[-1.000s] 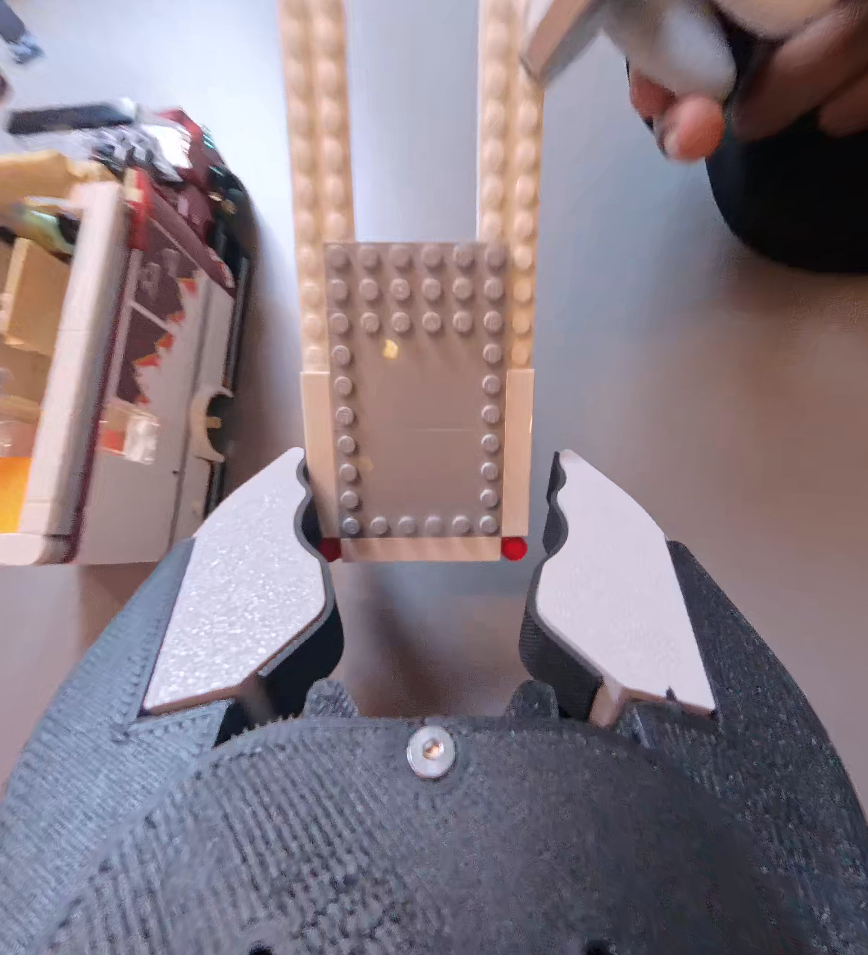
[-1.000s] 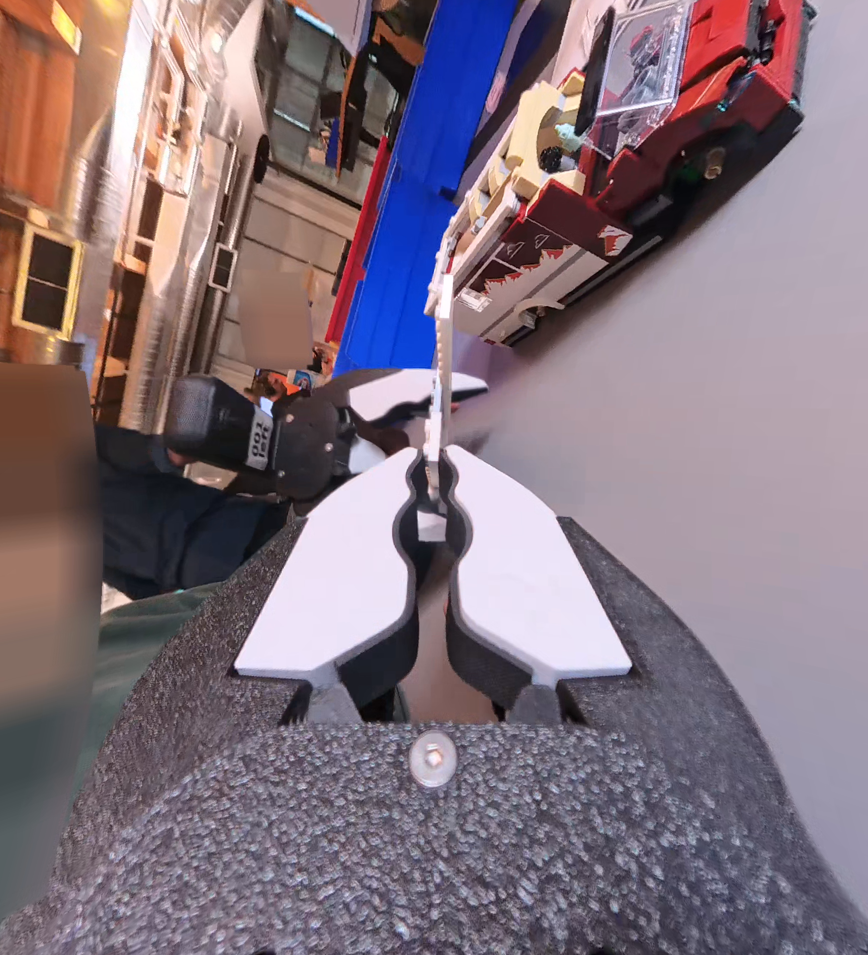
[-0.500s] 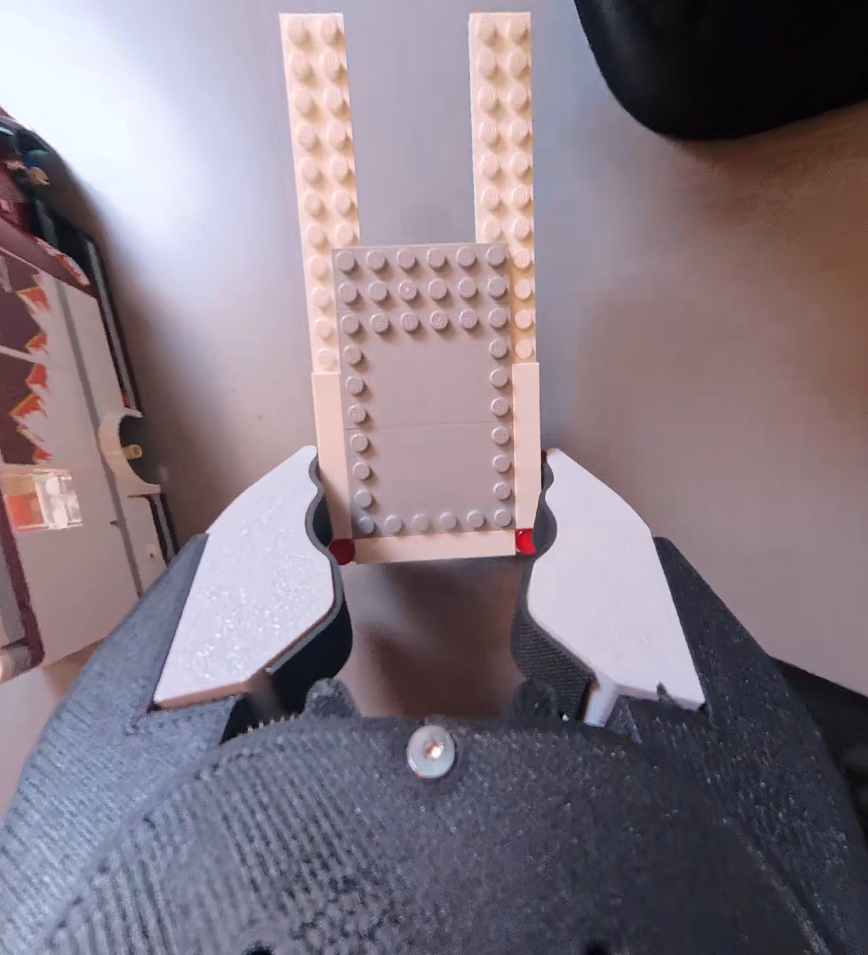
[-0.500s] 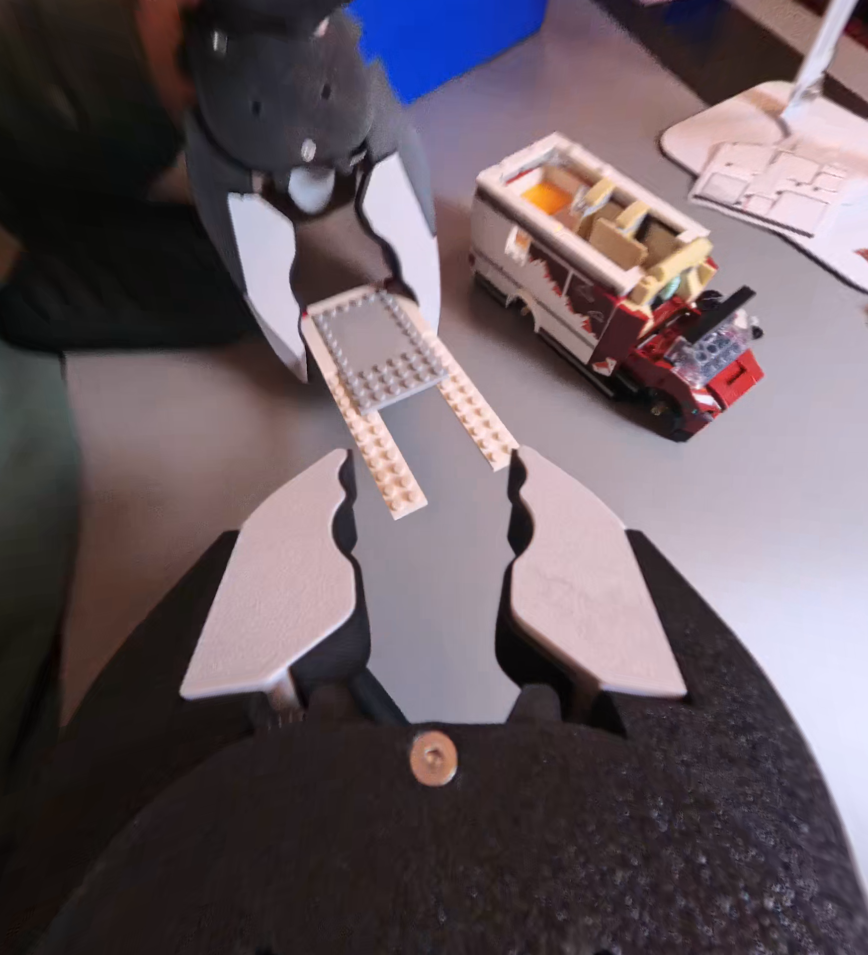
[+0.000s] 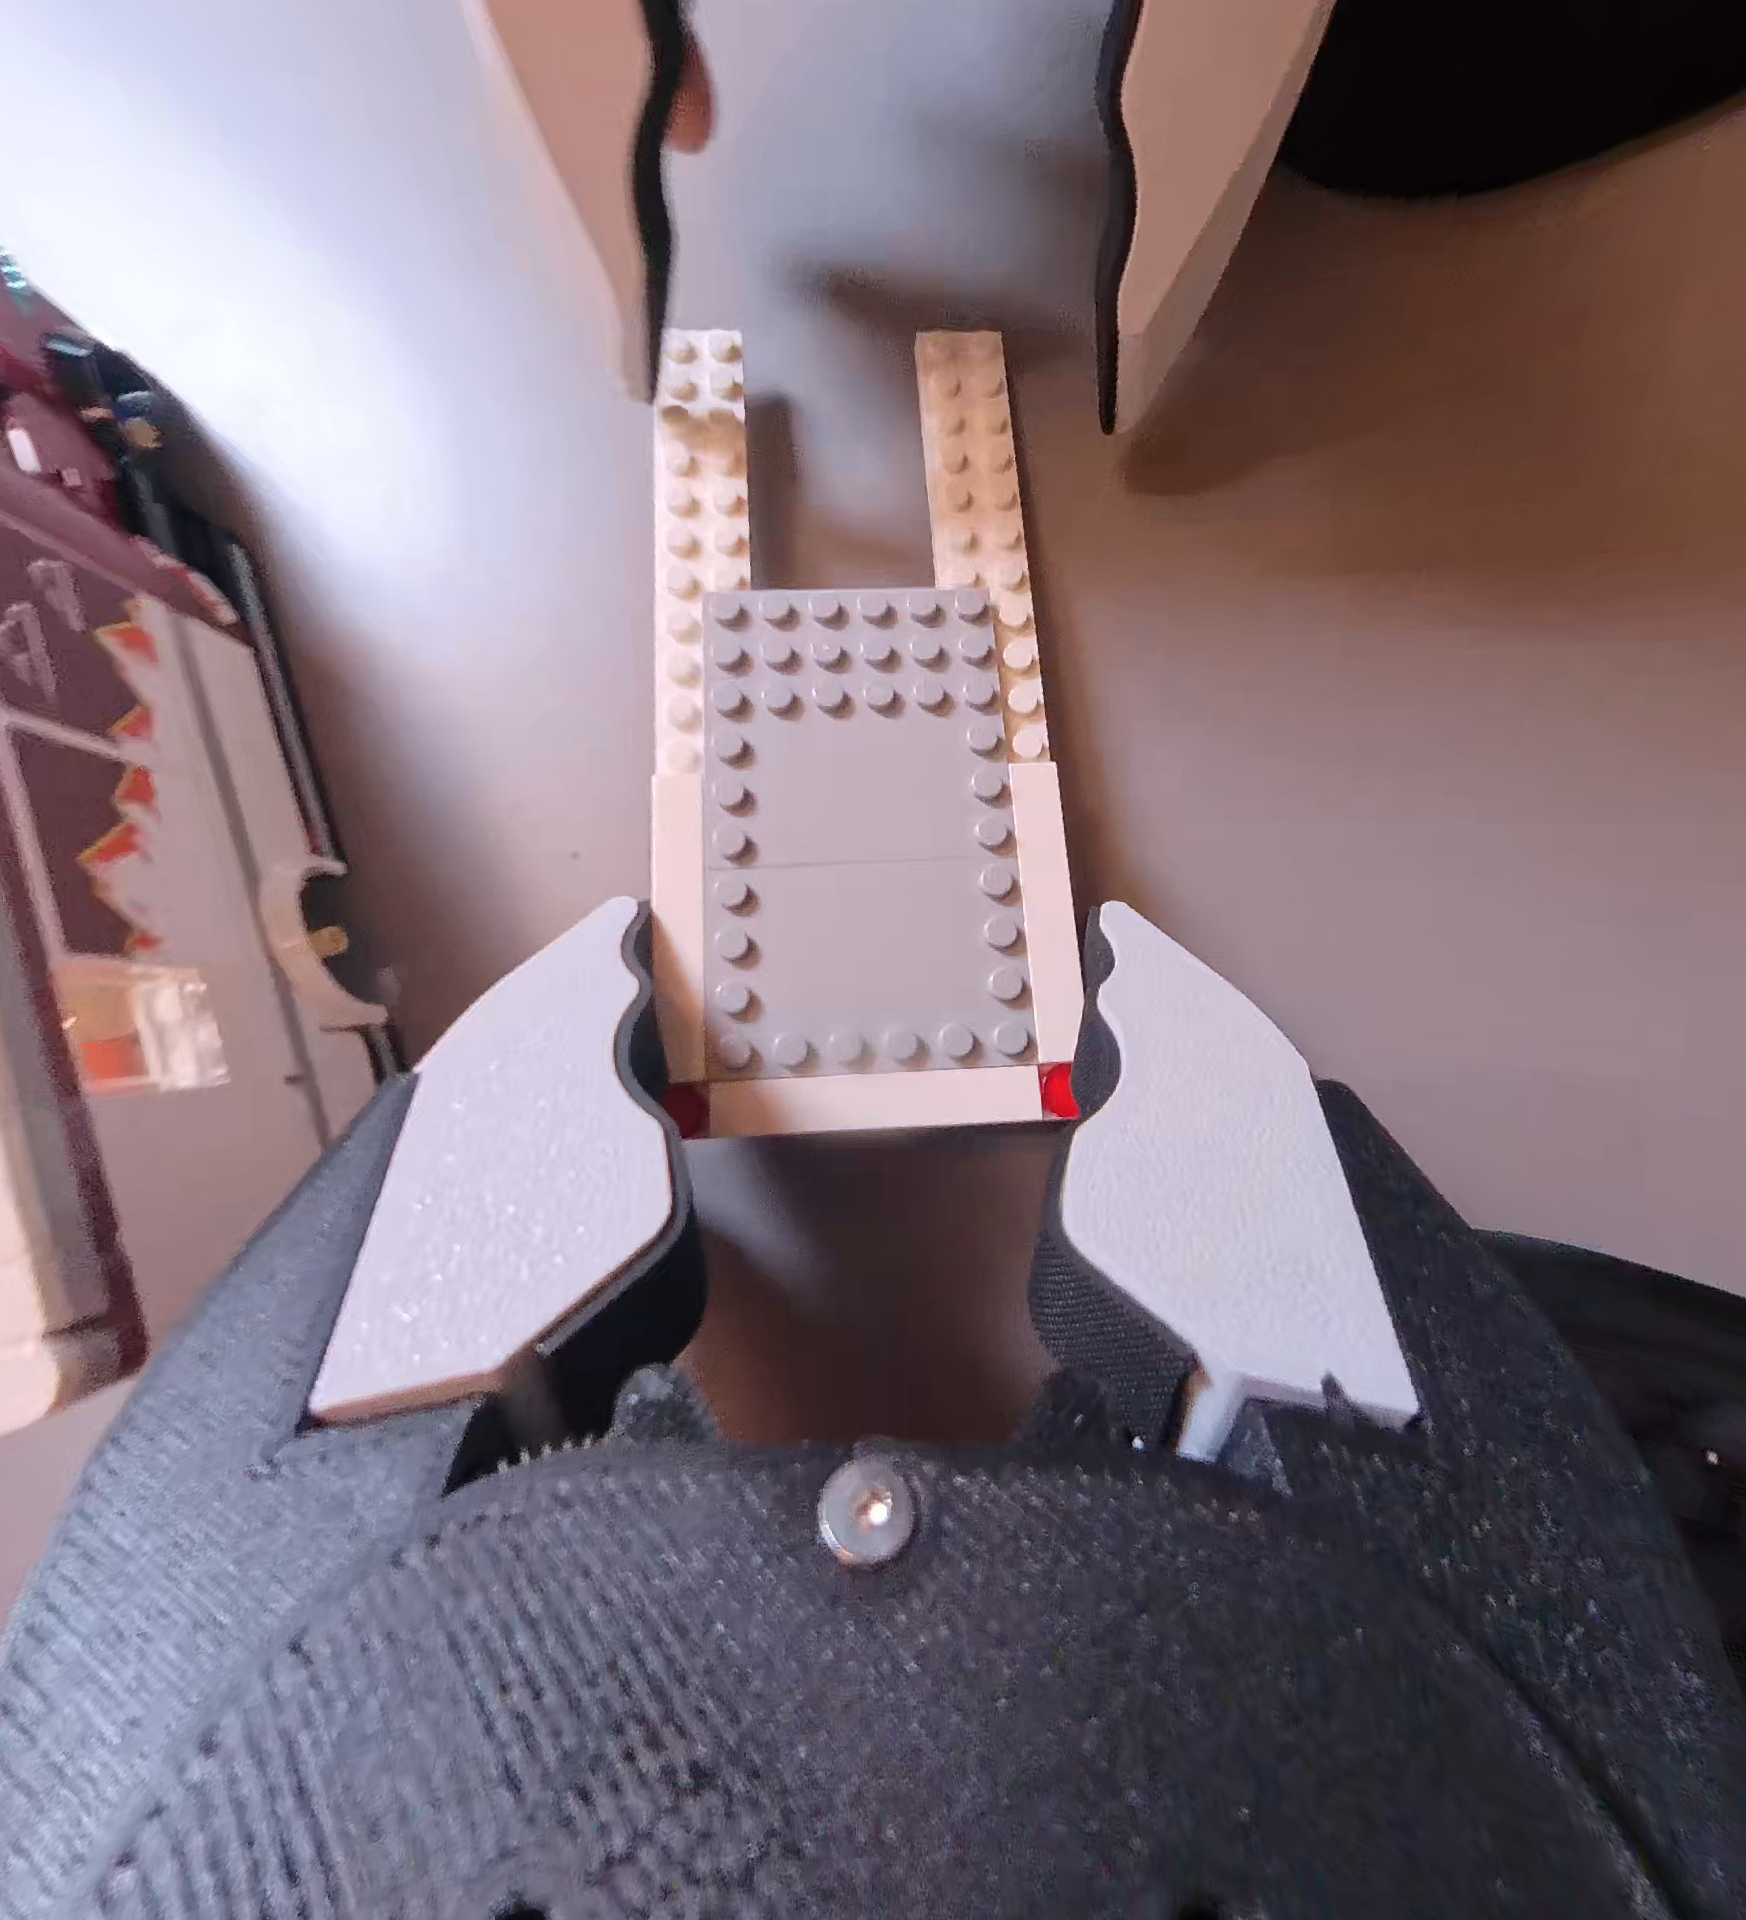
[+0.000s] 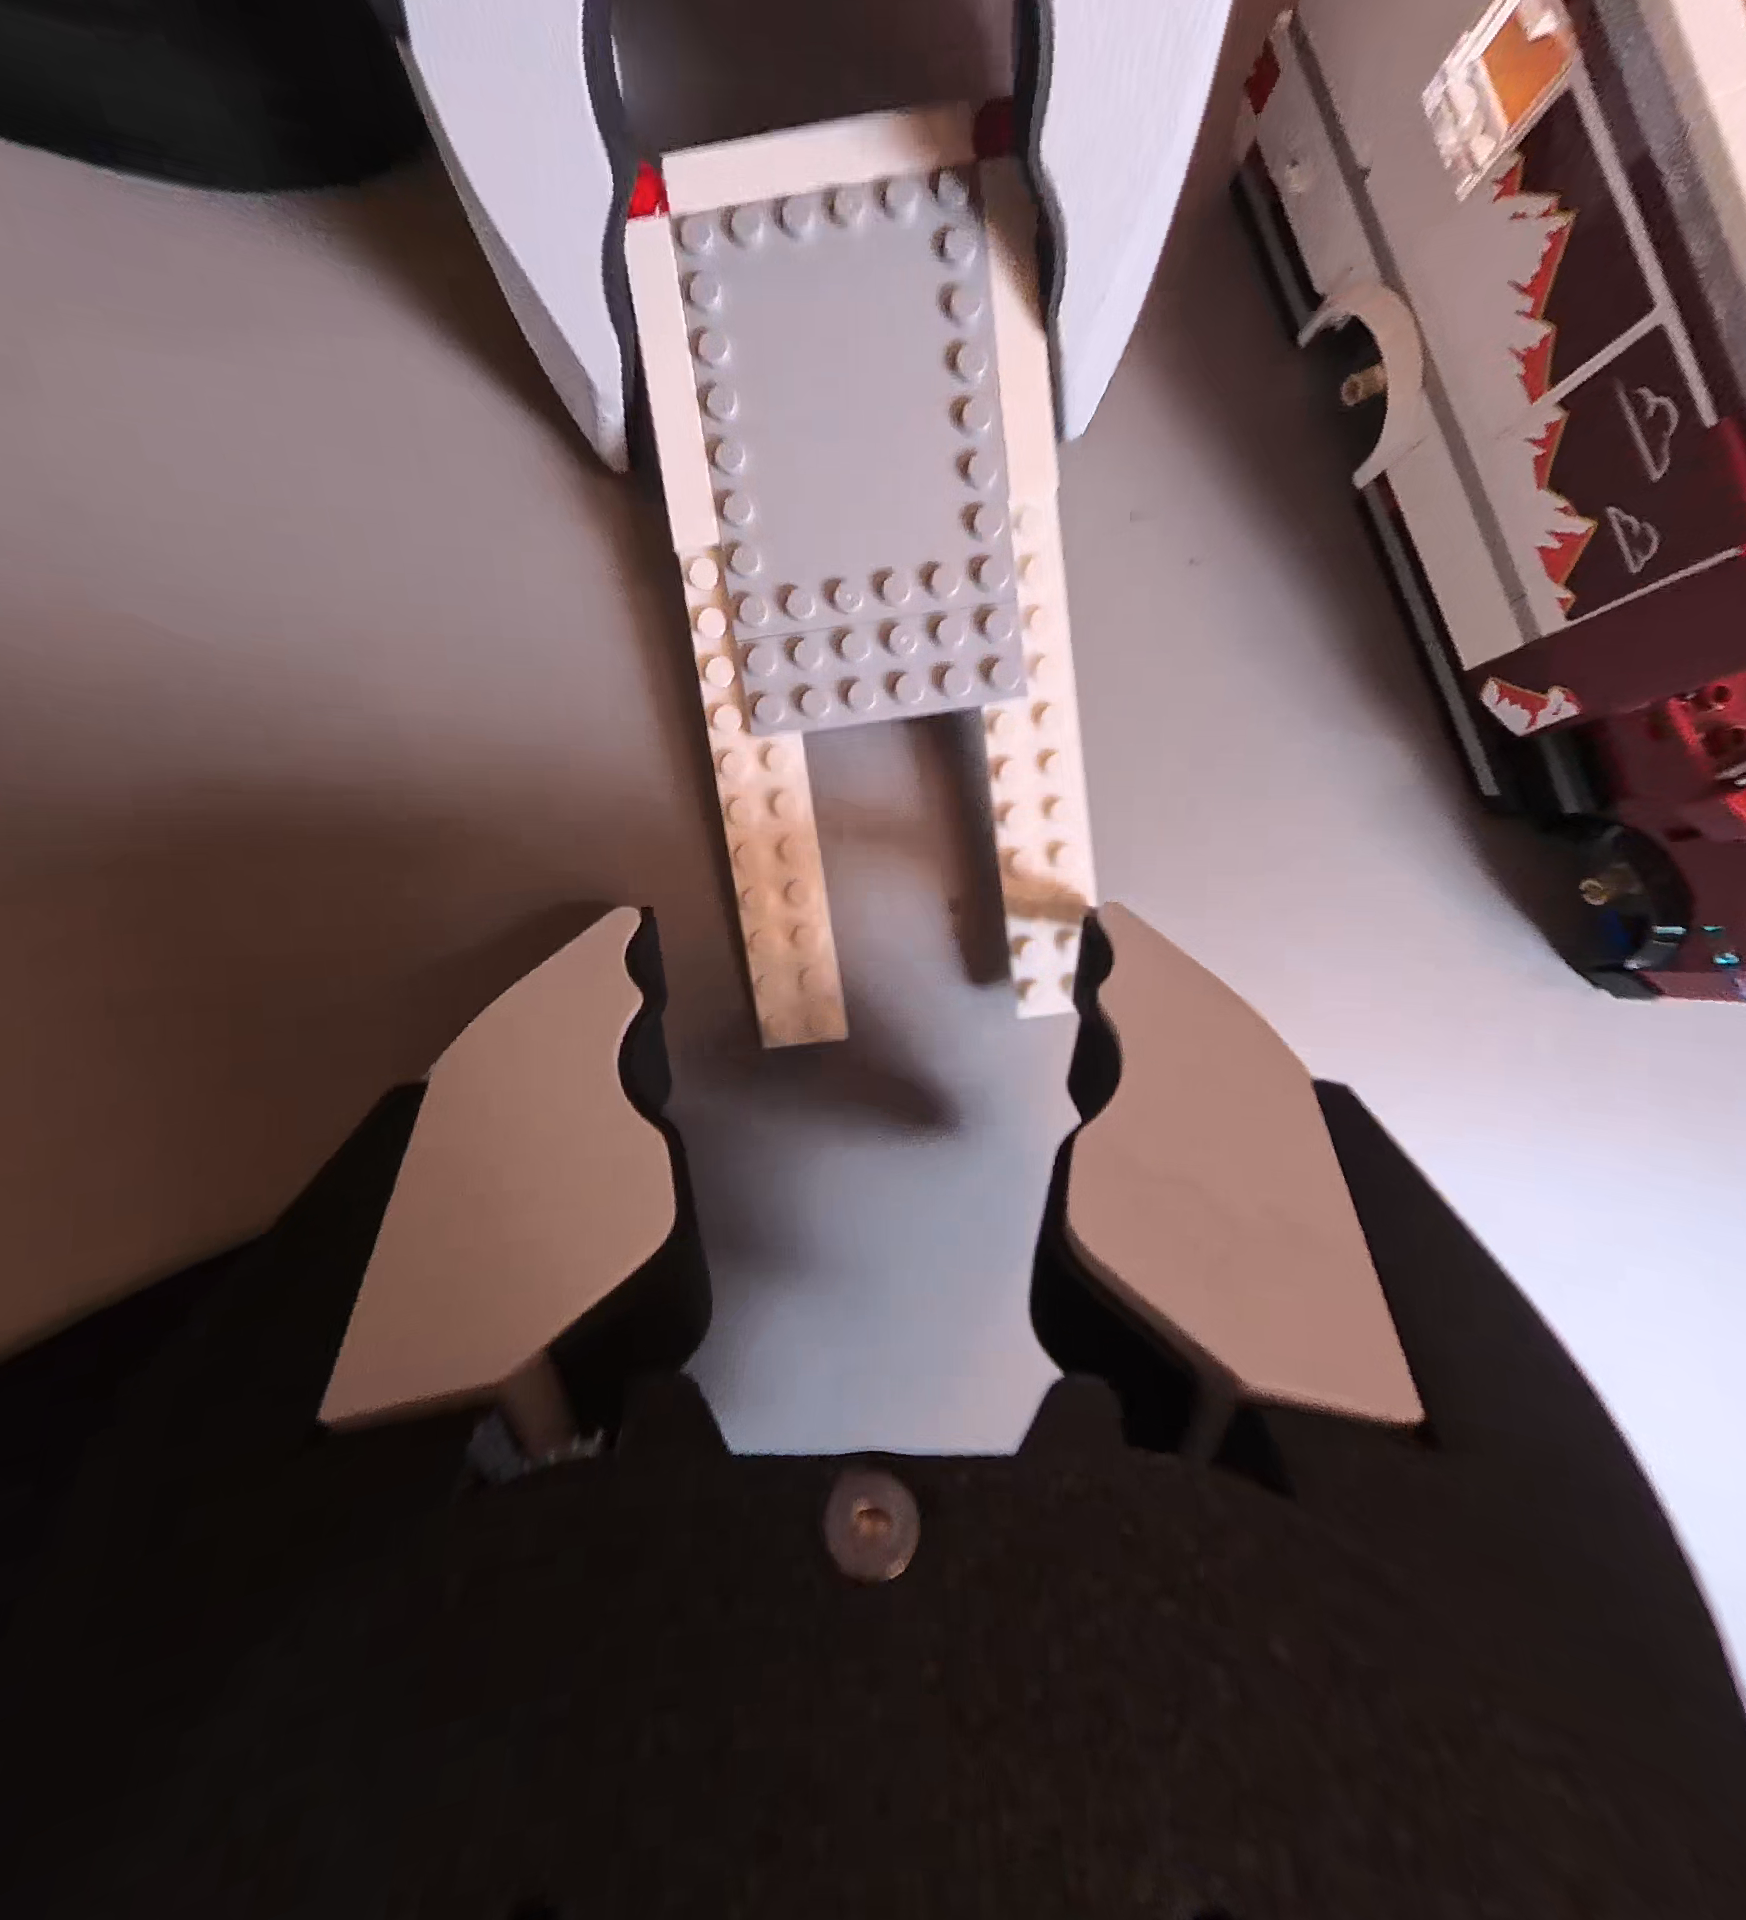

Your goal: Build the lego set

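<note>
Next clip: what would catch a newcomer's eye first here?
A white and grey brick plate with two long prongs lies on the table, its solid end clamped between the left gripper. The right gripper faces it, jaws open around the prong tips. A dark red and white brick van stands alongside.

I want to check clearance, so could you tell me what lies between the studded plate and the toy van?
Bare table, plus one finger of the left gripper at the edge of the studded plate; both wrist views show it.
</note>
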Demonstrator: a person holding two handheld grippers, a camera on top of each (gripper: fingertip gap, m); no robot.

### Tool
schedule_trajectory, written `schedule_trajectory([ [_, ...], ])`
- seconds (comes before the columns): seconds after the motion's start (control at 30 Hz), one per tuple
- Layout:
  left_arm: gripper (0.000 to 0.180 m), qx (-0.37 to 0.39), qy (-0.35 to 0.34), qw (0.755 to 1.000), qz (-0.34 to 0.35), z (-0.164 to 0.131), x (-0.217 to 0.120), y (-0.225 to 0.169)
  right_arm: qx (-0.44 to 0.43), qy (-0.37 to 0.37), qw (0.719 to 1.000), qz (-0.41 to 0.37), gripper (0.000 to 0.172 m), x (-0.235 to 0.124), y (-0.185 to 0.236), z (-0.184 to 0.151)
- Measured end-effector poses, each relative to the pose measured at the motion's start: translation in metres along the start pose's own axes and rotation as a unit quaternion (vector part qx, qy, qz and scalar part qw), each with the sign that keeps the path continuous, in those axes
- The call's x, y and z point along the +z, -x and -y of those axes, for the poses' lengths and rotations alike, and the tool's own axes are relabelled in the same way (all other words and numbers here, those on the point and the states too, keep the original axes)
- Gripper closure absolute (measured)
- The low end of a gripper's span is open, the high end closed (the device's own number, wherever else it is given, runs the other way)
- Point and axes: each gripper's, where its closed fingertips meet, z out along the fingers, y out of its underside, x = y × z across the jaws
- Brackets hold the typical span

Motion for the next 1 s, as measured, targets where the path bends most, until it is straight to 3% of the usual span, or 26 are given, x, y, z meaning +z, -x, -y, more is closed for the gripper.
schedule_trajectory([
  [0.13, 0.104, -0.015, -0.019, 0.999, 0.047, -0.007, -0.008, 0.014, 0.029, 0.028, 0.998, -0.038, 0.122, 0.004, -0.005, -0.007],
  [0.23, 0.108, -0.023, -0.034, 0.995, 0.088, -0.013, -0.015, 0.026, 0.056, 0.031, 0.998, -0.025, 0.129, 0.004, 0.006, -0.008],
  [0.37, 0.114, -0.029, -0.046, 0.994, 0.097, -0.019, -0.020, 0.028, 0.043, 0.010, 0.999, -0.022, 0.116, -0.001, 0.015, -0.001],
  [0.47, 0.116, -0.031, -0.046, 0.994, 0.090, -0.021, -0.020, 0.027, 0.015, -0.020, 0.998, -0.059, 0.102, -0.007, -0.011, 0.008],
  [0.53, 0.116, -0.026, -0.041, 0.994, 0.099, -0.021, -0.021, 0.028, 0.014, -0.012, 0.999, -0.038, 0.085, 0.000, -0.024, 0.004],
  [0.6, 0.117, -0.022, -0.035, 0.994, 0.105, -0.022, -0.022, 0.028, 0.023, -0.005, 1.000, -0.017, 0.081, 0.008, -0.034, 0.001],
  [0.67, 0.121, -0.023, -0.038, 0.994, 0.104, -0.021, -0.022, 0.027, 0.025, 0.005, 1.000, 0.007, 0.084, 0.015, -0.035, -0.001],
  [0.87, 0.127, -0.028, -0.050, 0.992, 0.116, -0.024, -0.024, 0.035, 0.036, 0.019, 0.999, 0.014, 0.115, 0.009, -0.017, -0.004],
  [1.0, 0.131, -0.027, -0.055, 0.991, 0.119, -0.023, -0.024, 0.036, 0.050, -0.016, 0.998, 0.021, 0.118, -0.003, 0.007, -0.001],
])
